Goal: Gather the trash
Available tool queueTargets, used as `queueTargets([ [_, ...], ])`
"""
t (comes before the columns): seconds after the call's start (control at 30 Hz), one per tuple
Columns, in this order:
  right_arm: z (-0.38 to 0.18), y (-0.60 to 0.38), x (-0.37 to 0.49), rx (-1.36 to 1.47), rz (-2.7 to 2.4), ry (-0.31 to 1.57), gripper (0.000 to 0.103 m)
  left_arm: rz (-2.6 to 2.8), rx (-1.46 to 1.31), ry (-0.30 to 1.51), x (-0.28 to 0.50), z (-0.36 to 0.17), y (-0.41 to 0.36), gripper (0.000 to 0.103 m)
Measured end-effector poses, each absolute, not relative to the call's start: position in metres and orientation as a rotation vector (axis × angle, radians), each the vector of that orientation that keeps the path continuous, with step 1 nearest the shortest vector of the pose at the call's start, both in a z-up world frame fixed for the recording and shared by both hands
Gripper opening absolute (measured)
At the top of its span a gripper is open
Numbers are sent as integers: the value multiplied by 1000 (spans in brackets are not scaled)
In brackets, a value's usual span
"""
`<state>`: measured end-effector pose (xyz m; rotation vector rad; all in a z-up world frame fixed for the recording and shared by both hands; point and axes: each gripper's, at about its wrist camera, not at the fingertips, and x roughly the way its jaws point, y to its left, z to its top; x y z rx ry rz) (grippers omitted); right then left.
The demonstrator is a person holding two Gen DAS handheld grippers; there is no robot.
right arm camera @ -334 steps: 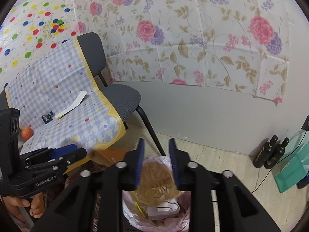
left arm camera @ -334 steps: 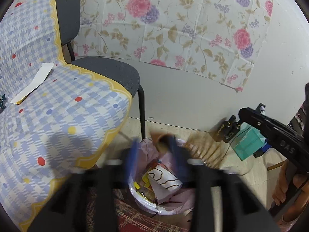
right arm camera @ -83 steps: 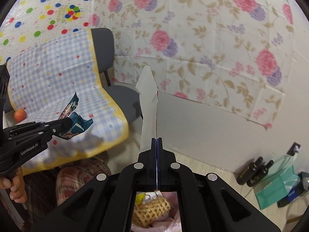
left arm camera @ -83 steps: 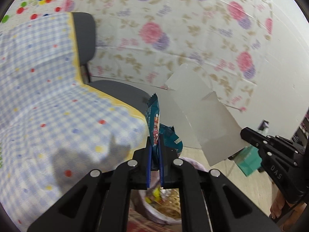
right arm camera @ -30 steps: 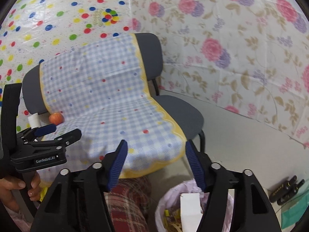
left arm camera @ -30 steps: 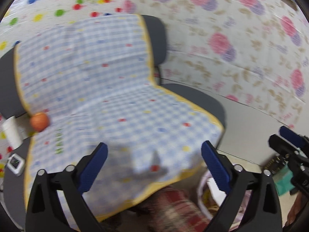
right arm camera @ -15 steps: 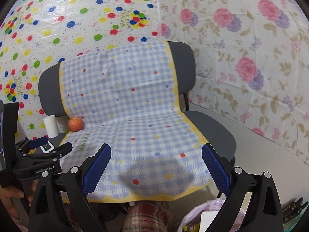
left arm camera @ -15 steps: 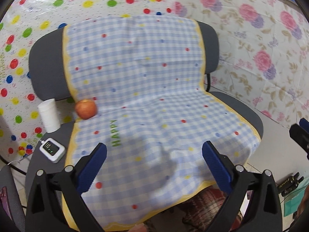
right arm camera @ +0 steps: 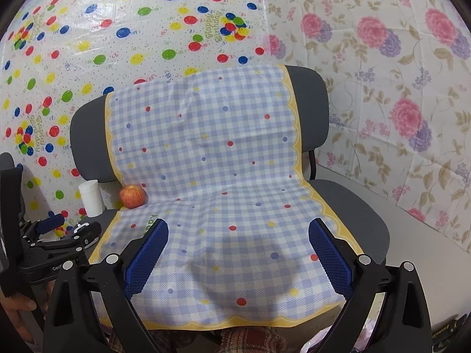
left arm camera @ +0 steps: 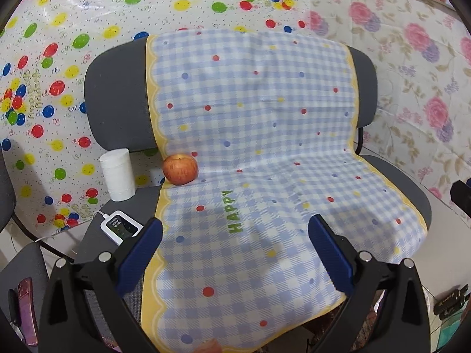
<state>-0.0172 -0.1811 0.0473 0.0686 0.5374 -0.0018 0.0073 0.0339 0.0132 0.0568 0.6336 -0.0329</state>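
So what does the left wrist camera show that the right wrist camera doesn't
Only the left wrist view shows the whole white device with a screen, a pink phone and the full word HAPPY. Only the right wrist view shows the left tongs from the side and a Happy Birthday print. Both show the checked cloth, apple and white cup.
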Motion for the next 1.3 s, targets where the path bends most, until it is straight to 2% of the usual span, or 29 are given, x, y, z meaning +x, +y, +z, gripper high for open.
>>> queueTargets([
  [1.3, 40, -191, -4, 69, -13, 563, 95, -49, 54, 670, 25, 1, 28, 96],
])
